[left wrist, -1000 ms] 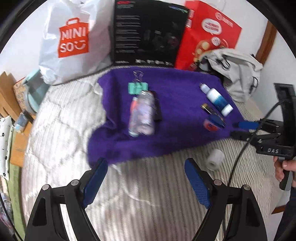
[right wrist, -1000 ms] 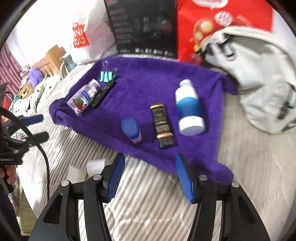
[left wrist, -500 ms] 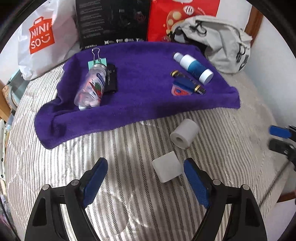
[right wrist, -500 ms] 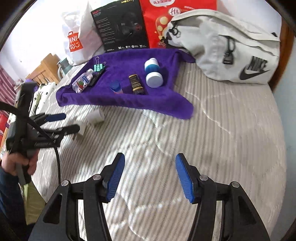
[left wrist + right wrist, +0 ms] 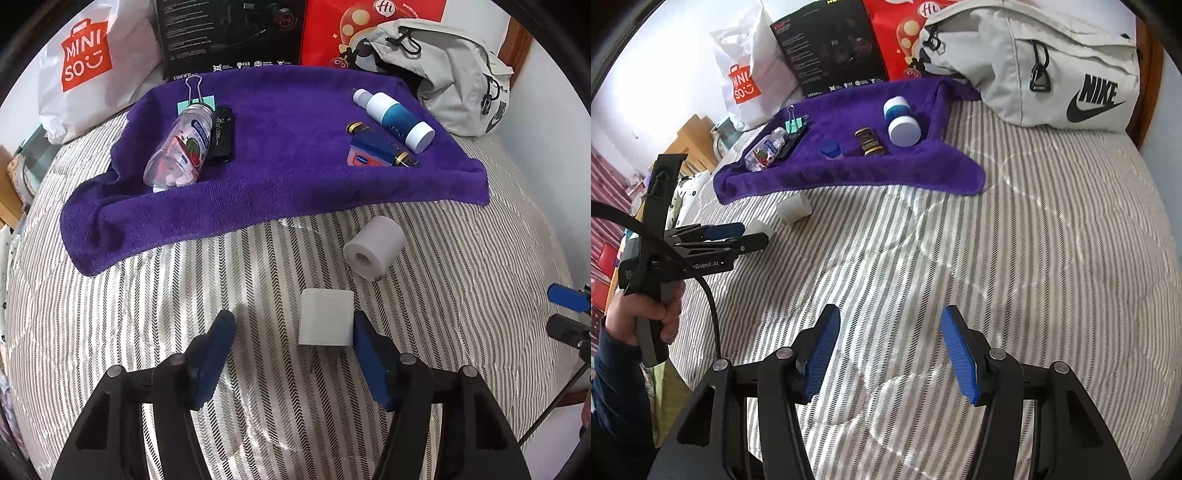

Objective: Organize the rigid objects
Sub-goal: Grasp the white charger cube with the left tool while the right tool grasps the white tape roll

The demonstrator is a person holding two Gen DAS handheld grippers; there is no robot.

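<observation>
A clear plastic bottle holding small white tablets lies on its side at the left of a purple terry towel spread over the striped grey-and-white bedcover. Touching it are a black rectangular case and a mint-green binder clip. At the towel's right lie a white-and-blue capped bottle, a black tube with gold bands and a small blue-lidded tub, close together.

Off the towel, two white cylindrical rolls rest on the bedcover. The near white roll sits between the tips of the left gripper, whose jaws are spread wide; its right pad is just beside the roll, the left pad apart from it. The second white roll lies beyond, near the towel's edge.

The right gripper hangs over bare bedcover, jaws apart and empty, well away from the towel.

Only the right wrist view shows the hand gripping the left tool's handle, a dark sleeve, and the logo side of the grey fabric bag. The left wrist view alone shows the tablets clearly.
</observation>
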